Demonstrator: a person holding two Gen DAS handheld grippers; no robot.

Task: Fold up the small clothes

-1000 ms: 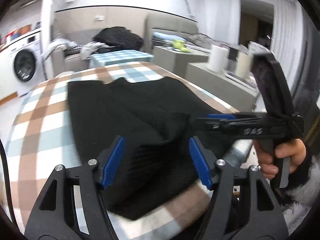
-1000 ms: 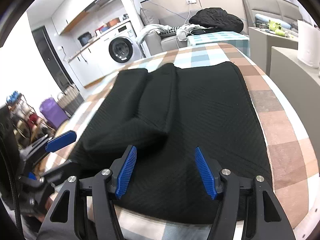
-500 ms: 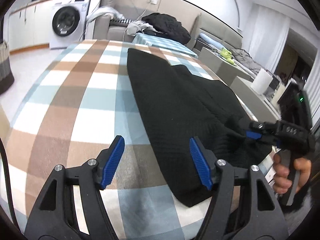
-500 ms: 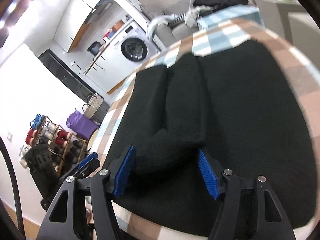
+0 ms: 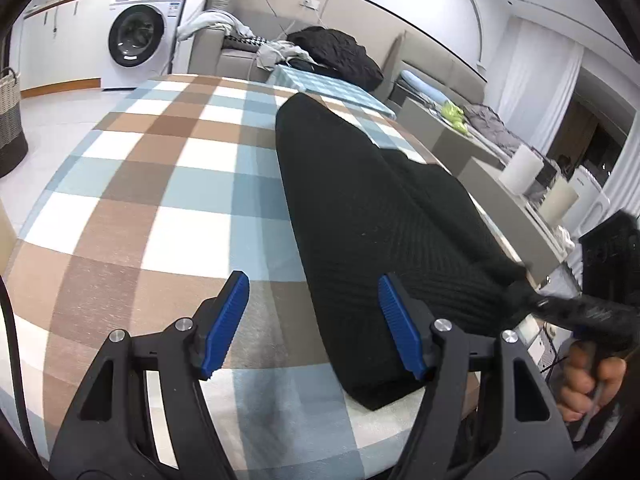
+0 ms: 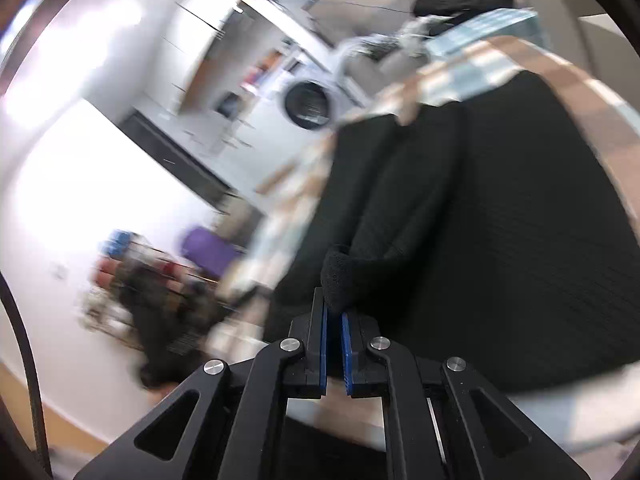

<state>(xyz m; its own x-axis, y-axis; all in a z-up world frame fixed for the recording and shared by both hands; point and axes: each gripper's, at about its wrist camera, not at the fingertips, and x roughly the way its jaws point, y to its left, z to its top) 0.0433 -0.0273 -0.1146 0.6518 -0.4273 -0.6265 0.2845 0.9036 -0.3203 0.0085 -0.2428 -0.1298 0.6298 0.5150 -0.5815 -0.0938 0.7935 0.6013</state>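
A black knit garment lies spread on the checked tablecloth, one sleeve folded in over the body. My left gripper hangs open over the garment's near left edge; its right pad is above the hem and its left pad over bare cloth. My right gripper is shut on the bunched sleeve cuff of the garment. In the left wrist view the right gripper pinches the garment's near right corner, with a hand on its handle.
A washing machine stands at the back left, with a woven basket on the floor at the far left. A sofa carries a pile of dark clothes. Grey cabinets with white rolls line the table's right side.
The right gripper, open around the sleeve end half a second ago, has shut on it, and its view is now blurred. The left gripper swung to the garment's left edge, then stopped.
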